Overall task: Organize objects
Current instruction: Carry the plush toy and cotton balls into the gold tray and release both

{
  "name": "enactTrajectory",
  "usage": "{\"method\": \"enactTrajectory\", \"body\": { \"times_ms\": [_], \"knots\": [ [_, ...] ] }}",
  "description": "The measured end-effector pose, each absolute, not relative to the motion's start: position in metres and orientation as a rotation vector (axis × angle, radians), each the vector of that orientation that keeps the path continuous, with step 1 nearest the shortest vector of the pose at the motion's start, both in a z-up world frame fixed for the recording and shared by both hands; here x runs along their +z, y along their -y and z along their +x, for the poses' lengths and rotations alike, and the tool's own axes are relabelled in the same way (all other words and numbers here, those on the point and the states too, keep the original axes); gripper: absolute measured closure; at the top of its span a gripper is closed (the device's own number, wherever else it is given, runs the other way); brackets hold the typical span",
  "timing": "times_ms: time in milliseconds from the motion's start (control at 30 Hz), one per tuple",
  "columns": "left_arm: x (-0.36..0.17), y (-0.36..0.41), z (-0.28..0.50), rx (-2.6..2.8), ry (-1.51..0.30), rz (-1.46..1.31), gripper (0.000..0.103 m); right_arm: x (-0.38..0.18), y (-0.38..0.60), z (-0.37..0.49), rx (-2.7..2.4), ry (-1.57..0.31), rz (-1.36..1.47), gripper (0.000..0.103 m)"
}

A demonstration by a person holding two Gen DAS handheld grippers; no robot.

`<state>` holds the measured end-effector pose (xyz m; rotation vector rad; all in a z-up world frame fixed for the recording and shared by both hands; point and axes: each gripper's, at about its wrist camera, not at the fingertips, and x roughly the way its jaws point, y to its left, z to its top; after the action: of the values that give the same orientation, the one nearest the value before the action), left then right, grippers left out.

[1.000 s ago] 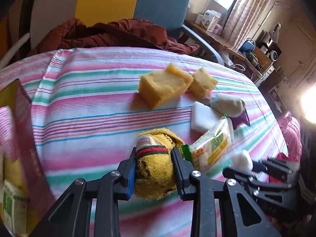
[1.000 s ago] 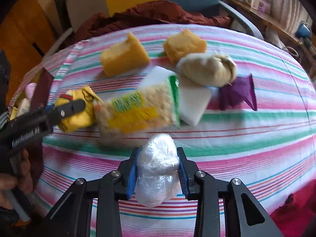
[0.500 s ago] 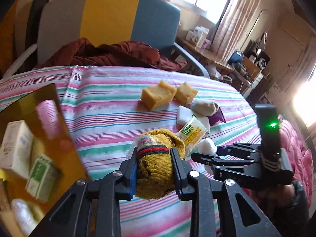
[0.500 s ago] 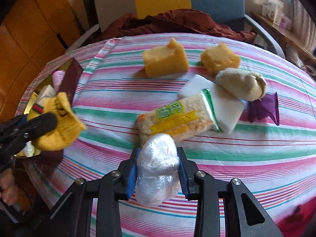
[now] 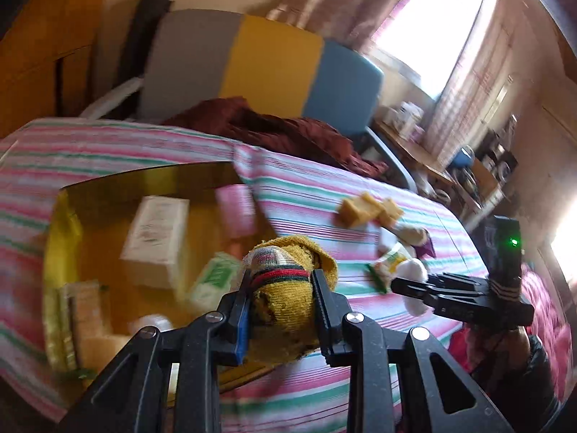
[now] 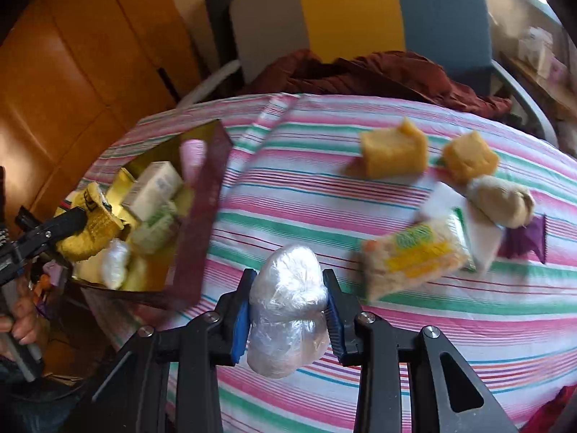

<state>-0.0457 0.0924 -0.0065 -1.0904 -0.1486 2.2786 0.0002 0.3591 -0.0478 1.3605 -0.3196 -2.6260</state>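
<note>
My left gripper [image 5: 281, 279] is shut on a rolled yellow sock [image 5: 285, 306] with a red and green band. It hangs over the near right corner of an open gold-lined box [image 5: 144, 176] that holds cartons and packets. The right wrist view shows the same sock [image 6: 90, 234] above the box [image 6: 202, 216] at the left. My right gripper [image 6: 288, 278] is shut on a clear plastic-wrapped bundle [image 6: 288, 310], held above the striped cloth just right of the box. Two yellow sponge blocks [image 6: 393, 151], a beige sock ball [image 6: 505, 202], a snack packet [image 6: 414, 256], a white block and a purple packet lie further right.
The striped cloth [image 6: 396, 324] covers a round table. Behind it stands a chair [image 6: 353, 14] with a grey, yellow and blue back, with dark red fabric [image 6: 378, 72] on its seat. Wooden panelling [image 6: 72, 72] is at the left. A person's hand [image 6: 21, 317] grips the left tool.
My left gripper carried the yellow sock up and leftward from the loose items to above the box. My right gripper rose with the plastic bundle and shifted left toward the box.
</note>
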Motion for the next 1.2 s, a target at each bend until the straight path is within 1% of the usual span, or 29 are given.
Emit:
{"method": "enactTrajectory", "body": {
  "times_ms": [167,400,533,633,800,867,900,933,967,1033,1200],
  "knots": [
    [-0.01,-0.043,-0.048,2.347,0.236,-1.102,0.074,-0.037,-0.311,-0.018,-2.552,0.288,1.304,0.067],
    [-0.013,0.026,-0.052,2.433,0.45,-1.105,0.074,-0.021,-0.242,-0.048,-2.44,0.251,1.243,0.067],
    [-0.016,0.049,-0.056,2.475,0.515,-1.104,0.074,-0.013,-0.204,-0.066,-2.362,0.224,1.225,0.067],
    [-0.023,0.057,-0.06,2.479,0.538,-1.119,0.074,-0.01,-0.179,-0.081,-2.317,0.221,1.223,0.066],
    [-0.037,0.049,-0.067,2.468,0.501,-1.162,0.073,-0.011,-0.143,-0.111,-2.255,0.245,1.252,0.066],
    [-0.043,0.043,-0.068,2.473,0.453,-1.187,0.071,-0.013,-0.132,-0.125,-2.235,0.292,1.262,0.062],
    [-0.046,0.04,-0.069,2.48,0.431,-1.196,0.068,-0.013,-0.129,-0.131,-2.222,0.318,1.263,0.059],
    [-0.049,0.039,-0.07,2.481,0.422,-1.207,0.065,-0.012,-0.126,-0.136,-2.216,0.346,1.256,0.05],
    [-0.053,0.038,-0.071,2.471,0.421,-1.231,0.062,-0.012,-0.123,-0.14,-2.223,0.358,1.252,0.044],
    [-0.059,0.039,-0.072,2.452,0.442,-1.259,0.06,-0.012,-0.119,-0.142,-2.229,0.356,1.256,0.043],
    [-0.059,0.051,-0.069,2.476,0.506,-1.26,0.06,-0.019,-0.126,-0.129,-2.243,0.351,1.283,0.042]
  ]
}}
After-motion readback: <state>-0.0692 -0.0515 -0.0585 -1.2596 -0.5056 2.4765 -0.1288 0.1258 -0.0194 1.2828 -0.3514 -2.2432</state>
